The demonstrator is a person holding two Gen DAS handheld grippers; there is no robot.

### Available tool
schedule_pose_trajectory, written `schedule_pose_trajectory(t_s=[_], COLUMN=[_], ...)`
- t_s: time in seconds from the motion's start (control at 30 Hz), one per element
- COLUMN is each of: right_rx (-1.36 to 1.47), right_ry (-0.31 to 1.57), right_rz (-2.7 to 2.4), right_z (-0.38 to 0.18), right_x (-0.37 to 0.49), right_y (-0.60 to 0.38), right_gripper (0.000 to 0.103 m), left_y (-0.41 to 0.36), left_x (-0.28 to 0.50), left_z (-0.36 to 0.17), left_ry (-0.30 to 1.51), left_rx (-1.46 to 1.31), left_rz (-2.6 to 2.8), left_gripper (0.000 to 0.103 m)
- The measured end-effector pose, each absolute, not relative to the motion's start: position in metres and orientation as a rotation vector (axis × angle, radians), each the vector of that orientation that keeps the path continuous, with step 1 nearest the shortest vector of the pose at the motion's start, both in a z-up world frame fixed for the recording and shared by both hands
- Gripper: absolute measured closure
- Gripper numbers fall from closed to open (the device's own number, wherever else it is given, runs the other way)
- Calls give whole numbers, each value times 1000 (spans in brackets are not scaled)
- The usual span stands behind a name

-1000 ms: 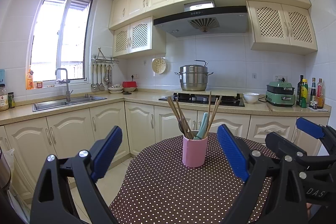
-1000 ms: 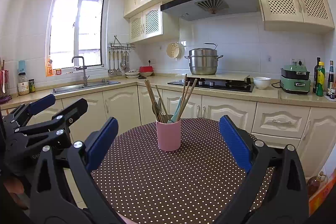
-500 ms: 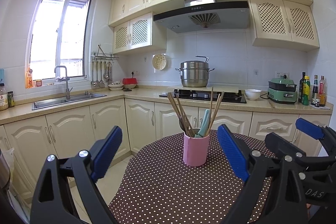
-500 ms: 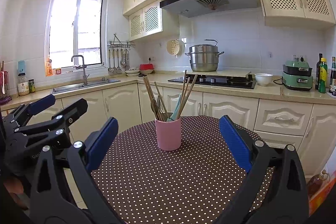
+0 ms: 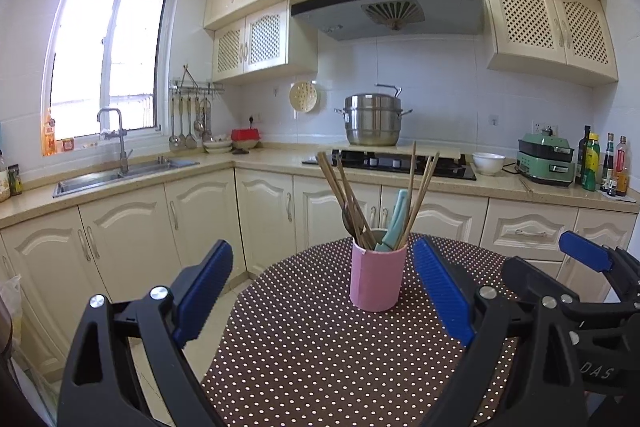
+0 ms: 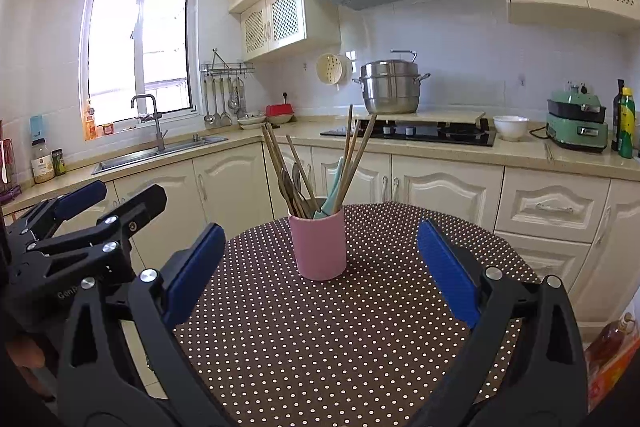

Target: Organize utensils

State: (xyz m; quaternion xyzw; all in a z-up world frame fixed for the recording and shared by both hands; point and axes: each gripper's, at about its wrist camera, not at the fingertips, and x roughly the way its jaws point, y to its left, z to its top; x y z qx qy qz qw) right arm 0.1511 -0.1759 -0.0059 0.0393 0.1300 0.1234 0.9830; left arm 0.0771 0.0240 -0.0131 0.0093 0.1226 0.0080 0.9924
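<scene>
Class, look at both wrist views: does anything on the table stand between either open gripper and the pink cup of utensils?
Nothing visible does. Only bare dotted tablecloth lies between the right gripper and the pink cup, and likewise before the left gripper.

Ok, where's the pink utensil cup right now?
The pink utensil cup stands upright on the polka-dot table, ahead of both open grippers: right of centre in the left wrist view, near centre in the right wrist view.

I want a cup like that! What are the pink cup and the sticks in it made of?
The pink cup looks like matte plastic or silicone: smooth and dull. The chopsticks look like bare wood or bamboo: tan, unshiny.
</scene>
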Motion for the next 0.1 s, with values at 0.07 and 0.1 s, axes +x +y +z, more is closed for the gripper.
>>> schedule_pose_trajectory(t_s=[0.07,0.1], right_rx=[94,101], right_ry=[291,315], right_rz=[258,258], right_z=[-12,-17], right_x=[163,171], right_y=[-179,-182], right_gripper=[8,8], left_y=[23,22], left_x=[90,101], left_z=[-20,-27], left_ry=[282,317], left_rx=[16,21], left_rz=[7,5], left_gripper=[13,13])
